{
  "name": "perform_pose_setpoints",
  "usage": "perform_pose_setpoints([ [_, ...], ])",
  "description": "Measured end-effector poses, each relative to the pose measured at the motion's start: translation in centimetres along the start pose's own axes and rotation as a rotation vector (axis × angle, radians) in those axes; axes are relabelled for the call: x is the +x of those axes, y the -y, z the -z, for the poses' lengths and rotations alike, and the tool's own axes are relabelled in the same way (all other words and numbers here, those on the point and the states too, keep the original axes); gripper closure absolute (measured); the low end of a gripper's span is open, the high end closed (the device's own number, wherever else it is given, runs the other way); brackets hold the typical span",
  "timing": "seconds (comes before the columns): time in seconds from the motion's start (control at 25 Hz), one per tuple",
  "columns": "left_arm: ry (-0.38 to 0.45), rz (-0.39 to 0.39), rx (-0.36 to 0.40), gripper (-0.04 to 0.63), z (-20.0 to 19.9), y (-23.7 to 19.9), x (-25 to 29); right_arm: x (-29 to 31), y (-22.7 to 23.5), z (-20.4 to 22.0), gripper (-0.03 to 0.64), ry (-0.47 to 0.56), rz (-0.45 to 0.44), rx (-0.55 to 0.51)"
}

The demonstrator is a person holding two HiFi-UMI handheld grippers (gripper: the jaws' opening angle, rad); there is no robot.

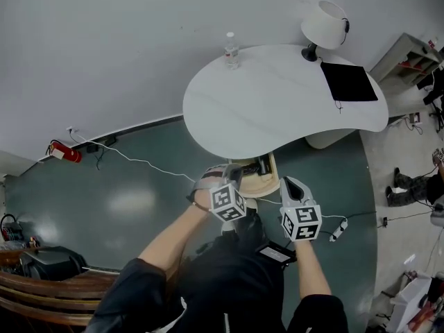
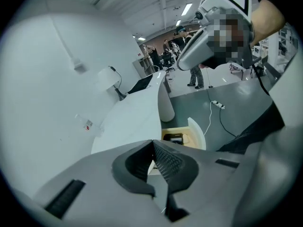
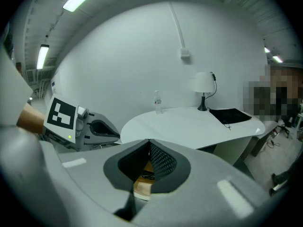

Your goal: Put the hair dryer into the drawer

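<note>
Under the white table (image 1: 277, 96) a light wooden drawer (image 1: 269, 184) stands pulled out. A dark hair dryer (image 1: 261, 165) lies inside it, and it shows as a black shape (image 2: 173, 138) in the left gripper view. My left gripper (image 1: 232, 174) hangs above the drawer's left side, jaws shut and empty (image 2: 153, 144). My right gripper (image 1: 291, 184) is beside the drawer's right edge, its jaws also shut with nothing in them (image 3: 149, 144). Through the gap below its pads I see a bit of the drawer's wood (image 3: 142, 187). Each gripper is visible in the other's view.
On the table stand a water bottle (image 1: 232, 50), a white lamp (image 1: 325, 25) and a black flat pad (image 1: 349, 82). A power strip (image 1: 338, 229) with a white cable lies on the green floor to the right. A red fire extinguisher (image 1: 64, 151) lies by the wall at left.
</note>
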State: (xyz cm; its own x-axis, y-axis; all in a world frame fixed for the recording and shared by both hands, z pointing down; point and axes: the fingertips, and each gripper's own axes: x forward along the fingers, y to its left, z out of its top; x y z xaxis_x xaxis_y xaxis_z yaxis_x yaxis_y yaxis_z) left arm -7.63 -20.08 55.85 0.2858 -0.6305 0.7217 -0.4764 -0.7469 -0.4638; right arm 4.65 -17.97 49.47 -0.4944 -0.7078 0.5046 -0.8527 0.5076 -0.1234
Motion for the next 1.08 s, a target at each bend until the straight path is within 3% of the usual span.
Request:
perform_pose_setpoints([
  [0.36, 0.030, -0.065, 0.016, 0.583, -1.4, -1.9, -2.4, -1.0, -1.3, -1.9, 0.617, 0.038, -0.015, -0.052],
  [1.08, 0.025, -0.084, 0.039, 0.581, -0.5, -2.1, -3.8, -1.6, -3.4, -2.6, 0.617, 0.052, -0.035, -0.086],
])
